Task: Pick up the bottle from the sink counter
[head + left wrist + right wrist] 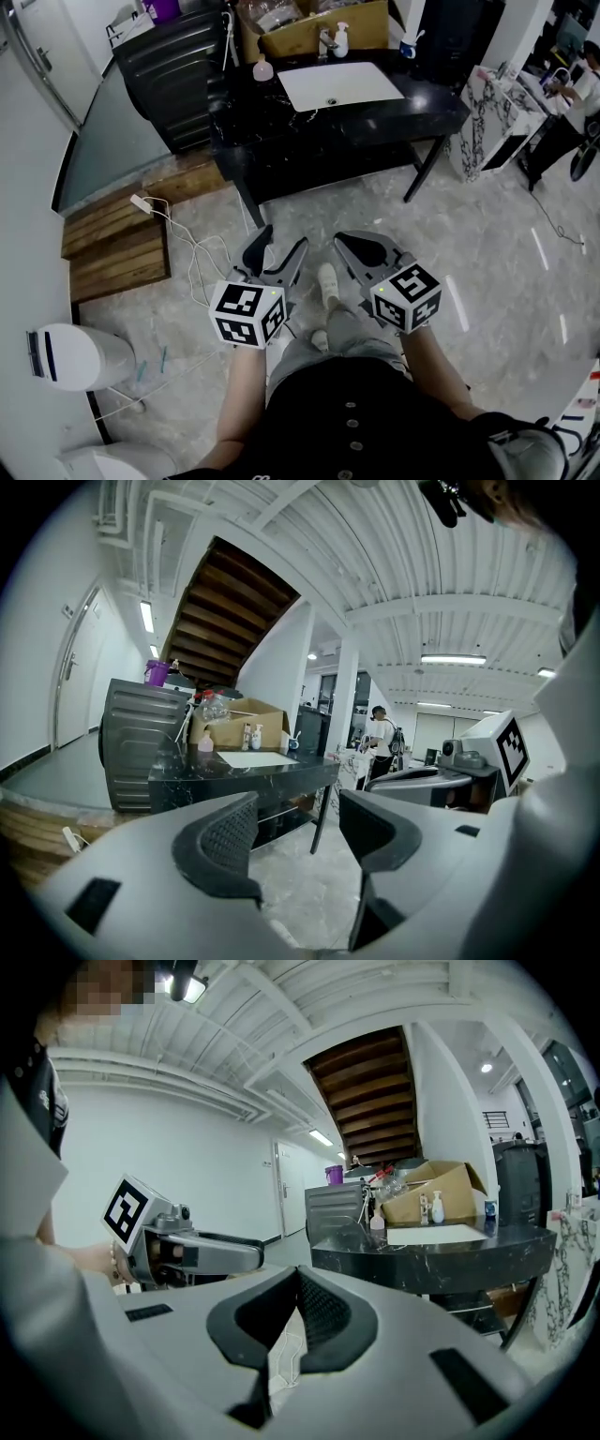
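Jaws on the left gripper (298, 827) are wide apart and empty; the right gripper (295, 1283) has its pair pinched together on nothing. Both are well short of the black sink counter (375, 117), where a pink bottle (263, 68) stands beside the white basin (339, 84), with a pump bottle (341, 39) behind it. The cardboard box (309, 37) at the back holds clear plastic stuff, I think.

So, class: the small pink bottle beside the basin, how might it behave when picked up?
The pink bottle looks small and squat: probably light, unlikely to tip. Its rounded body may slip between jaws. It stands on a glossy black counter, so a nudge could slide it.
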The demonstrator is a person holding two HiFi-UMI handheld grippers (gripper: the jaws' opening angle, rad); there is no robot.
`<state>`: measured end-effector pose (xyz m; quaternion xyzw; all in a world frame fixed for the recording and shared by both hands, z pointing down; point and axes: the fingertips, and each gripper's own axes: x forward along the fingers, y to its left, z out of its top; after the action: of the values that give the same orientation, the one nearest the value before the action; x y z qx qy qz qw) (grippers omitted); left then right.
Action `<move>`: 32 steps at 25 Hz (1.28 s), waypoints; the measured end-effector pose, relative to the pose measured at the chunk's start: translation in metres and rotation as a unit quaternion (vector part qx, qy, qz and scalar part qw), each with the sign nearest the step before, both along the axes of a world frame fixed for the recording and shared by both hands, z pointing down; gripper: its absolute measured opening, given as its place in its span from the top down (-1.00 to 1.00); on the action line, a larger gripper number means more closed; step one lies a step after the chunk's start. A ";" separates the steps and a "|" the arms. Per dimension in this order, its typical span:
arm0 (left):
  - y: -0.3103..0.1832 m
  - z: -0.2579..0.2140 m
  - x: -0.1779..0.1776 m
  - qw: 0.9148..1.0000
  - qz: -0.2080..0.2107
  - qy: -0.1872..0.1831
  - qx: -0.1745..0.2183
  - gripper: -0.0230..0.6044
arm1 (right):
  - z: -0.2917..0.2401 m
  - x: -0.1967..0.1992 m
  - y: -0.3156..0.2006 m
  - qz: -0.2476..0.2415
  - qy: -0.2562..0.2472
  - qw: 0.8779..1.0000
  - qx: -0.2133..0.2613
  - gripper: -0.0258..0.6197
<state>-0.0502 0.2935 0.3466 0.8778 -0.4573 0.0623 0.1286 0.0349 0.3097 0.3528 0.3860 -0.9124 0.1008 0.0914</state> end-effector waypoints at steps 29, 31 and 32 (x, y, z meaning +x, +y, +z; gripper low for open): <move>-0.223 0.012 -0.012 0.997 -0.059 -0.044 -0.016 0.04 | 0.011 -0.006 -0.236 -0.054 -0.020 0.998 -0.008 0.91; -0.244 0.010 -0.014 0.997 -0.067 -0.044 -0.014 0.04 | 0.010 -0.004 -0.256 -0.059 -0.021 0.998 -0.006 0.91; -0.253 0.010 -0.015 0.996 -0.071 -0.044 -0.013 0.04 | 0.010 -0.003 -0.266 -0.061 -0.021 0.998 -0.006 0.91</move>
<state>-0.0654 0.0402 0.3563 0.8377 -0.5229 0.0974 0.1239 0.0320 0.0437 0.3630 0.3272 -0.9352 0.1088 0.0803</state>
